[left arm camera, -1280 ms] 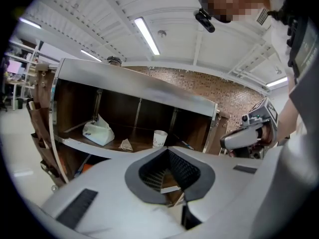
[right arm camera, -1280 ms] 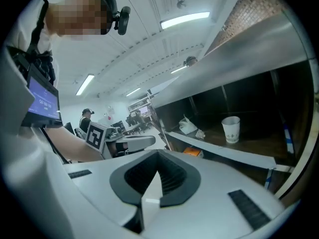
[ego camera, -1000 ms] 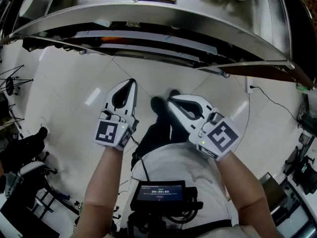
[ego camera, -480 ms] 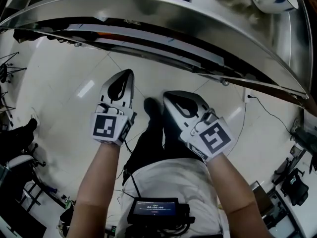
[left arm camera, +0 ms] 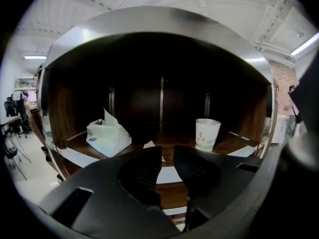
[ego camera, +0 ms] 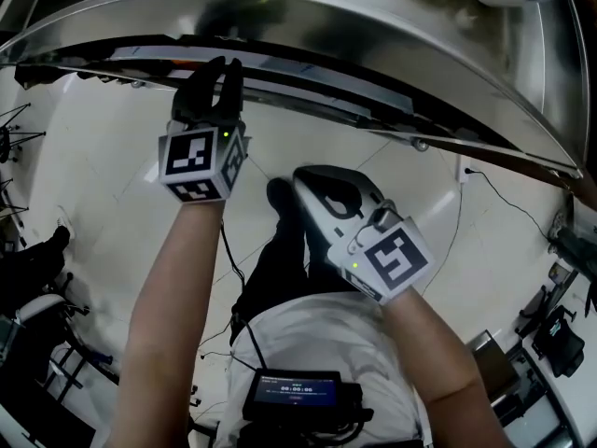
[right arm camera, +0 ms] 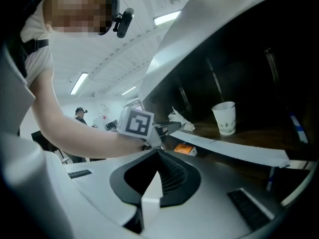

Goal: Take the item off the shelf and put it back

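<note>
Since a sec ago the left gripper [ego camera: 217, 71] has gone from hanging low beside its partner up to the shelf [ego camera: 373, 35] edge, now aimed into the bay. Its jaws are opening, w/ a clear gap and nothing between them. The right gripper [ego camera: 302, 177] has barely shifted. It's low in front of the person, jaws together, empty.

Meaning for the task: looks like the very start of the pick, approach underway, nothing lifted yet. All shelf items sit untouched, so take-off and put-back both remain.

Shelf bay, L to R in the left gripper view:
- White packet [left arm camera: 107, 136] at left, a white peak sticking out the top, prob. tissue. It rests on the wooden board next to a paper sheet [left arm camera: 70, 156].
- Small paper scrap approx. centre, partly hidden behind the left gripper [left arm camera: 167, 153].
- Paper cup [left arm camera: 207, 134] right of centre, upright, well apart from the packet. Inside not visible, so can't tell if it holds anything.

The task names no specific item. The gripper points between packet and cup, so can't say which is the target.

The right gripper [right arm camera: 155, 152] view adds an orange box [right arm camera: 183, 148] on the level below, under the long paper strip.
</note>
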Demonstrator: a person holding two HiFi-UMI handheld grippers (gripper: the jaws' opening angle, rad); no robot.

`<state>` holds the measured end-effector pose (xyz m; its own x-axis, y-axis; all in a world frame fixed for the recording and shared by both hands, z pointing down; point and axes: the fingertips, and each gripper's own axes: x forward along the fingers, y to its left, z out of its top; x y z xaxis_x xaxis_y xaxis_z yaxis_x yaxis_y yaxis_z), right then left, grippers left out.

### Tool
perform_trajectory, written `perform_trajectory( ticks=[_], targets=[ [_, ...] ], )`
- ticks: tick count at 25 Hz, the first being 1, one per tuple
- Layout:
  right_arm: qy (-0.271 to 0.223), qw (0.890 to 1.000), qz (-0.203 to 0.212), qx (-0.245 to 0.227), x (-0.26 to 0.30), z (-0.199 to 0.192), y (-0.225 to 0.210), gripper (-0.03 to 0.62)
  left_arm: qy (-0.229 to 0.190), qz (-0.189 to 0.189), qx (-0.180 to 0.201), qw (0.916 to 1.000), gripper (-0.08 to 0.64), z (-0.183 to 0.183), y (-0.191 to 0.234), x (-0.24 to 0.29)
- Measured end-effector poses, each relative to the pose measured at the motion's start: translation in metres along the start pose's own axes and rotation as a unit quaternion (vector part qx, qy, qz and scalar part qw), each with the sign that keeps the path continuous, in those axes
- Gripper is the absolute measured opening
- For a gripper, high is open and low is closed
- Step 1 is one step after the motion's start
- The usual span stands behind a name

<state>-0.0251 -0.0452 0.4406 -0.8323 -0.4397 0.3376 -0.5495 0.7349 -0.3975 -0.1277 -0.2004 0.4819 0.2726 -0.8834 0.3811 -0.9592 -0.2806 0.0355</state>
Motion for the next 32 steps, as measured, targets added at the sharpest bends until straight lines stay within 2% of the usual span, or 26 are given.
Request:
perform_trajectory(
  ticks=[5,14,15,16,17,25,32],
  targets=[
    [-0.002,1.000,-0.027,0.004,-0.018,-0.007,-0.015,0.005,0.027,0.053,-0.009,0.9982,0.120,0.007,0.024,0.040],
    [-0.011,0.999,-0.051,0.011,-0.026,-0.007,-0.029,0.005,0.078,0.097,-0.021,0.9920,0.120,-0.007,0.039,0.068],
    [-0.010,0.999,-0.052,0.012,-0.026,-0.008,-0.028,0.005,0.083,0.103,-0.023,0.9910,0.116,-0.008,0.042,0.067],
    [-0.009,0.999,-0.052,0.013,-0.027,-0.009,-0.028,0.005,0.085,0.107,-0.024,0.9904,0.043,-0.008,0.044,0.066],
    [-0.008,0.999,-0.052,0.014,-0.027,-0.010,-0.027,0.005,0.083,0.109,-0.022,0.9904,0.005,-0.007,0.045,0.064],
    [-0.006,0.999,-0.041,0.010,-0.020,-0.008,-0.021,0.005,0.055,0.085,-0.022,0.9946,0.005,0.002,0.046,0.046],
    [-0.014,0.999,-0.034,-0.004,-0.017,0.003,-0.019,0.005,0.040,0.055,-0.027,0.9973,0.005,0.002,0.036,0.002]
  ],
)
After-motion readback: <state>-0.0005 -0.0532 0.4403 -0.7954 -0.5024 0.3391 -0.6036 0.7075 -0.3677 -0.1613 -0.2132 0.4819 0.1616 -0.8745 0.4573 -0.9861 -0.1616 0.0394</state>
